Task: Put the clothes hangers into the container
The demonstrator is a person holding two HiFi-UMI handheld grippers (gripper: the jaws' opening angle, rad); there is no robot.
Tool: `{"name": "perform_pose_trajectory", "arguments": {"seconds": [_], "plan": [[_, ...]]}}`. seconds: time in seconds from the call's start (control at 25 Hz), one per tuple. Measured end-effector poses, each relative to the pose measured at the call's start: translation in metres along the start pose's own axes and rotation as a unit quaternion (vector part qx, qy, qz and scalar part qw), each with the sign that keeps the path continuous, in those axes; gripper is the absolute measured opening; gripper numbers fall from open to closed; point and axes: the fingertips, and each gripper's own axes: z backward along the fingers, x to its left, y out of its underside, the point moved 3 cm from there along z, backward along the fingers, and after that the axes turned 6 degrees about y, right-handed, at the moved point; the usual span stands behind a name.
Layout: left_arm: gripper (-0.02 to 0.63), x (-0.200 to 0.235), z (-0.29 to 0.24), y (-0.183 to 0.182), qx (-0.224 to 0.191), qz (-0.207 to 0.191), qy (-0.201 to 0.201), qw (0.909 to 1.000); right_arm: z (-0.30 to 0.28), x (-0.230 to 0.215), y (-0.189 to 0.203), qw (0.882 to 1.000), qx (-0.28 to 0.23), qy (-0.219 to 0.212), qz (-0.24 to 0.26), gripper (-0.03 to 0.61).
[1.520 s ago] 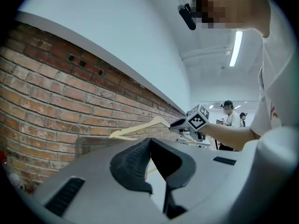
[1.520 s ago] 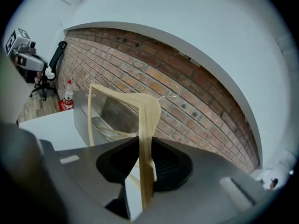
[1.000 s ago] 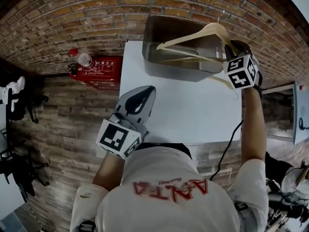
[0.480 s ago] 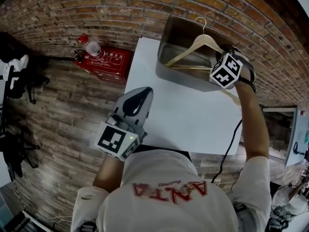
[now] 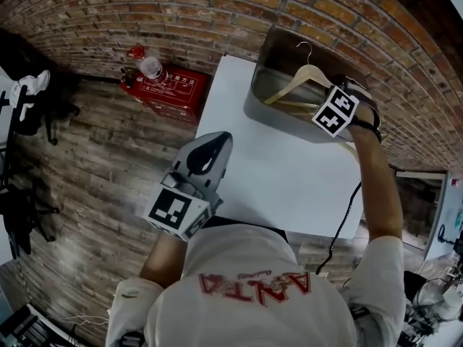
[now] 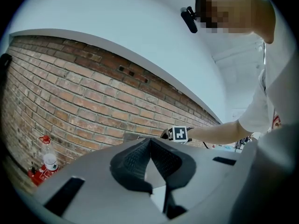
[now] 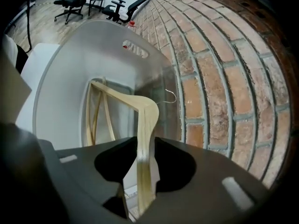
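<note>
The pale wooden, wire-hooked clothes hanger (image 7: 145, 120), judged light, stiff and slick and best pinched on a flat shoulder arm, is leaning into the grey translucent plastic container (image 7: 65, 69), its arm standing loose between the just-opening jaws of the right gripper (image 7: 145, 146), while the left gripper (image 6: 149, 141) is idling, closed on nothing.

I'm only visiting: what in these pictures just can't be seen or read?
Print on the red box: head view, too small to read.
Label on the bottle: head view, too small.
Near edge of the table, in part: head view, under the person's shirt.
Most of the table, left gripper view: behind the body of the left claw.
</note>
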Motion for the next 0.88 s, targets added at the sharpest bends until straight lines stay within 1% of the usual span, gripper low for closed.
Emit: {"name": "perform_pose_trajectory", "arguments": {"seconds": [0.08, 0.24, 0.28, 0.36, 0.44, 0.48, 0.56, 0.6, 0.76, 0.8, 0.88], "plan": [[0.009, 0.0, 0.001, -0.003, -0.002, -0.002, 0.006, 1.0, 0.009, -0.003, 0.004, 1.0, -0.002, 0.009, -0.008, 0.144], [0.009, -0.003, 0.0, -0.008, -0.002, -0.008, 0.021, 0.9997, 0.044, -0.025, 0.008, 0.997, -0.026, 0.061, -0.038, 0.137], [0.009, -0.004, -0.001, -0.01, -0.003, -0.009, 0.028, 0.9996, 0.057, -0.031, 0.009, 0.995, -0.036, 0.074, -0.052, 0.13], [0.009, -0.008, -0.004, -0.015, -0.004, -0.015, 0.046, 0.9988, 0.085, -0.042, 0.012, 0.989, -0.057, 0.101, -0.089, 0.093], [0.009, -0.014, -0.007, -0.02, -0.007, -0.022, 0.064, 0.9977, 0.116, -0.049, 0.016, 0.98, -0.083, 0.122, -0.136, 0.05], [0.009, -0.017, -0.009, -0.022, -0.008, -0.025, 0.072, 0.997, 0.132, -0.051, 0.018, 0.973, -0.098, 0.128, -0.165, 0.024], [0.009, -0.022, -0.011, -0.025, -0.009, -0.028, 0.088, 0.9957, 0.163, -0.054, 0.026, 0.955, -0.125, 0.14, -0.228, 0.003], [0.009, -0.024, -0.012, -0.028, -0.008, -0.028, 0.094, 0.9951, 0.177, -0.054, 0.03, 0.946, -0.135, 0.148, -0.256, 0.003], [0.009, -0.029, -0.01, -0.037, -0.008, -0.027, 0.103, 0.9943, 0.22, -0.043, 0.041, 0.915, -0.165, 0.166, -0.329, 0.002], [0.009, -0.03, -0.01, -0.039, -0.008, -0.03, 0.108, 0.9937, 0.23, -0.038, 0.044, 0.905, -0.171, 0.17, -0.349, 0.002], [0.009, -0.035, -0.012, -0.045, -0.006, -0.041, 0.124, 0.9914, 0.249, -0.028, 0.051, 0.881, -0.184, 0.18, -0.396, 0.002]]}}
